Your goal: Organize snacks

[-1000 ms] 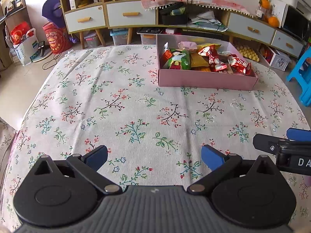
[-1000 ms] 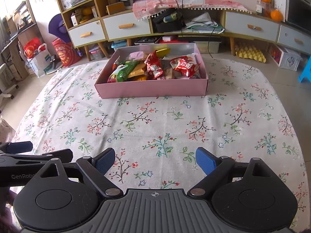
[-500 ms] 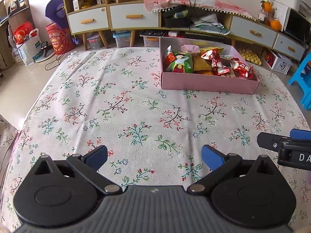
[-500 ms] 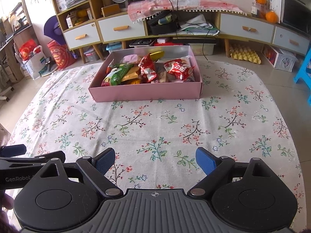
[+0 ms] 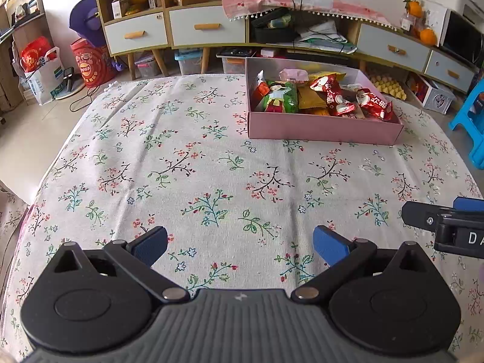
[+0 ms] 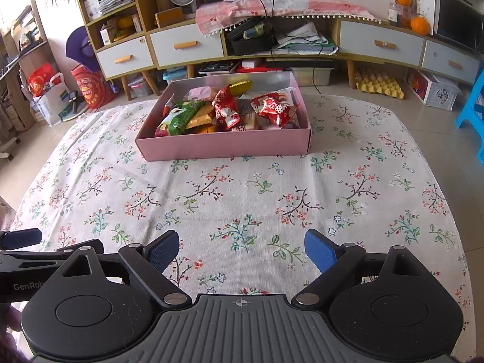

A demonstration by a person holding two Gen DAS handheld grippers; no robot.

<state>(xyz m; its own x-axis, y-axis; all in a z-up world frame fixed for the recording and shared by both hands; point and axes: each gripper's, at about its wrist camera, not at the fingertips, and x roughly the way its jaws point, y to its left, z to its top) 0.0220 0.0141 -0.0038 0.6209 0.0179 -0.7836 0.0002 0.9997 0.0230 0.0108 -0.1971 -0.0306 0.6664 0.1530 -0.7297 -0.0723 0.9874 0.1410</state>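
Observation:
A pink box stands at the far side of the floral tablecloth. It holds several snack packets: a green one, red ones, yellow and pink ones. My left gripper is open and empty, low over the near cloth. My right gripper is open and empty, also near the front edge. Each gripper shows at the edge of the other's view: the right one, the left one.
A long low cabinet with drawers and clutter runs behind the table. A blue stool stands at the right. Bags sit on the floor at the left.
Both grippers have pulled back and tilted up a little, so the box sits lower and farther in view. Both stay open and empty.

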